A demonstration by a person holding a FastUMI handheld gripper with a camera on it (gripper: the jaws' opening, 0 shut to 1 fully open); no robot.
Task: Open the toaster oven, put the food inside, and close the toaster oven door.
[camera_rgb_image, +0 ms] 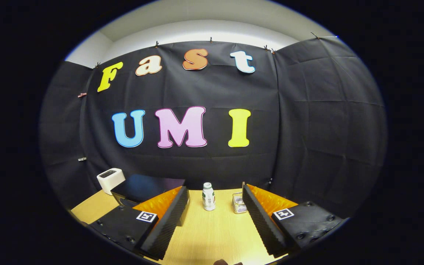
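Note:
My gripper (215, 197) is open, held above a light wooden table (212, 235), with nothing between its fingers. A black toaster oven (144, 187) stands on the table beyond my left finger, which hides part of it; I cannot tell how its door stands. A small white bottle with a label (208, 197) stands upright on the table, ahead of the gap between the fingers. Just inside my right finger sits a small wire rack or basket (238, 203), partly hidden by that finger.
A white slot toaster (110, 179) stands at the table's far left corner, behind the toaster oven. Black cloth walls close the booth behind and to the right. A small dark shape (221, 262) pokes in at the table's near edge.

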